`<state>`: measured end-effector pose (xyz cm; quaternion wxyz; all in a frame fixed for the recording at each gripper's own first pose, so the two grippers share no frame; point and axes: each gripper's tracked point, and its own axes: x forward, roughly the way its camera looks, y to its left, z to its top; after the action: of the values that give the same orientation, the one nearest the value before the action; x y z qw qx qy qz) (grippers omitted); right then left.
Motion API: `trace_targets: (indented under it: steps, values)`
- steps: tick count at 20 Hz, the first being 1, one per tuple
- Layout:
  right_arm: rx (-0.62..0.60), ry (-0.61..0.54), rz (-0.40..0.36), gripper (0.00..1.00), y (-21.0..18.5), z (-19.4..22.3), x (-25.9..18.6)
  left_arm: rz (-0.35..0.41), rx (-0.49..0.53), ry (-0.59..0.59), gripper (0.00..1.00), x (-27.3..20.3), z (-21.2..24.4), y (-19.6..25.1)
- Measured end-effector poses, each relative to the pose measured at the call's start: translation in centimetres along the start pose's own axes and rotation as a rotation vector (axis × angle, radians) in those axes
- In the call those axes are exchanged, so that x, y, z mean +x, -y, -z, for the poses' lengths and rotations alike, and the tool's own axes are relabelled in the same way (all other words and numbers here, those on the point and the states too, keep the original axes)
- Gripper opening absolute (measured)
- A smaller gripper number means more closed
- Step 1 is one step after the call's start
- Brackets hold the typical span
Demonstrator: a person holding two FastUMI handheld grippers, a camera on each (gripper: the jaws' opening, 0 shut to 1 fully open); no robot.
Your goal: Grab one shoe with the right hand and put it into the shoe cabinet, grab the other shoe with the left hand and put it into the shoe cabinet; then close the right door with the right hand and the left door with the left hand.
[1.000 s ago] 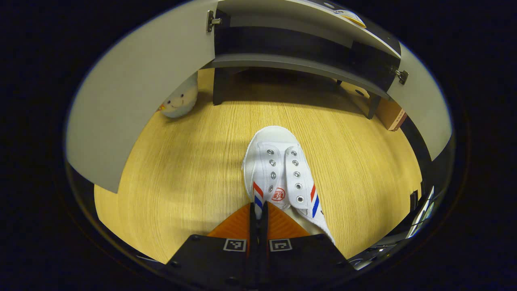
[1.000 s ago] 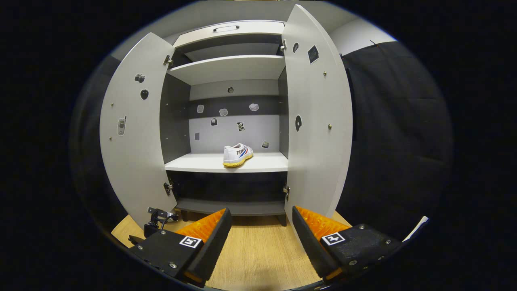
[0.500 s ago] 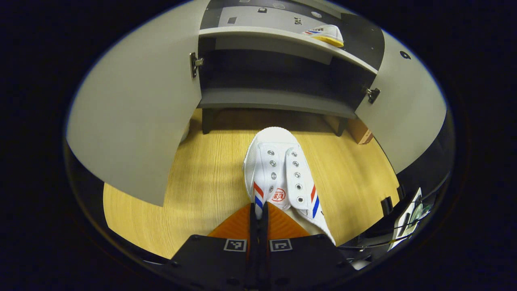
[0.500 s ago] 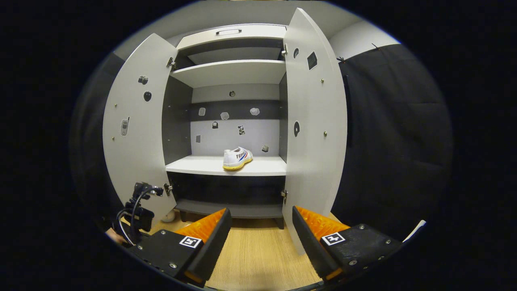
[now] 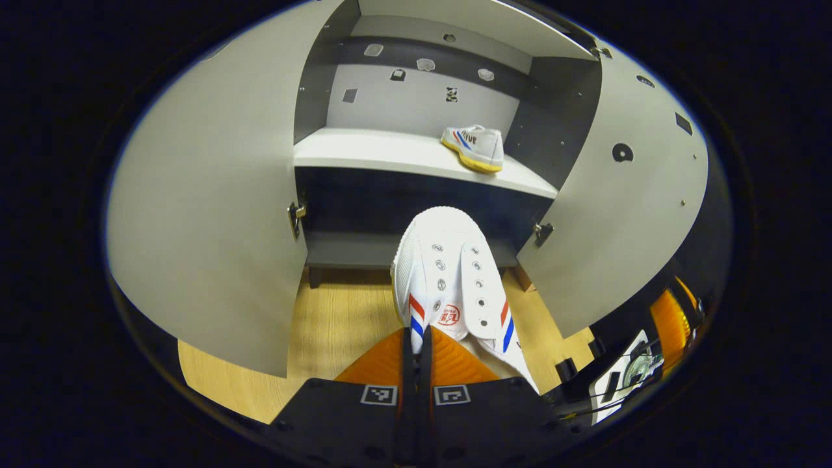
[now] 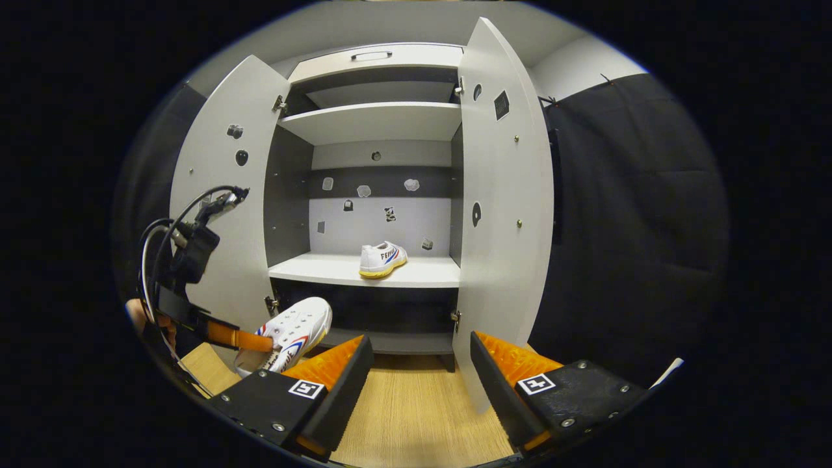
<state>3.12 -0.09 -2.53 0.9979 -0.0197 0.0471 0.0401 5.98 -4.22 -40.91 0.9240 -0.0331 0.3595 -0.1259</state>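
Lifted off the wooden floor (image 5: 325, 318) over the past second, the second shoe (image 5: 452, 286) now hangs in front of the open shoe cabinet (image 6: 370, 123), its toe raised to just below the middle shelf (image 5: 390, 153). The left gripper (image 5: 416, 338) pinches the shoe's collar, fingers pressed tight on the fabric; the right gripper view shows it carried in from the left, beside the left door (image 6: 221, 214). The first shoe (image 6: 382, 259) already sits on that shelf, toward its right side. The right gripper (image 6: 416, 370) hangs back with its fingers spread and nothing between them, facing the cabinet near the right door (image 6: 504, 214). By the look of it, half the stowing is done; the held shoe needs a little more height before going in, and both doors stand wide open.
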Motion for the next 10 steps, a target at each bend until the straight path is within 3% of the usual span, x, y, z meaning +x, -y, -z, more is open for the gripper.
trace_targets:
  steps: [10]
  values:
    - [0.004, 0.015, 0.018, 0.92, 1.2, -0.6, -0.1, -0.041, 0.053, 0.093, 0.06, -1.8, -1.7, -0.3]
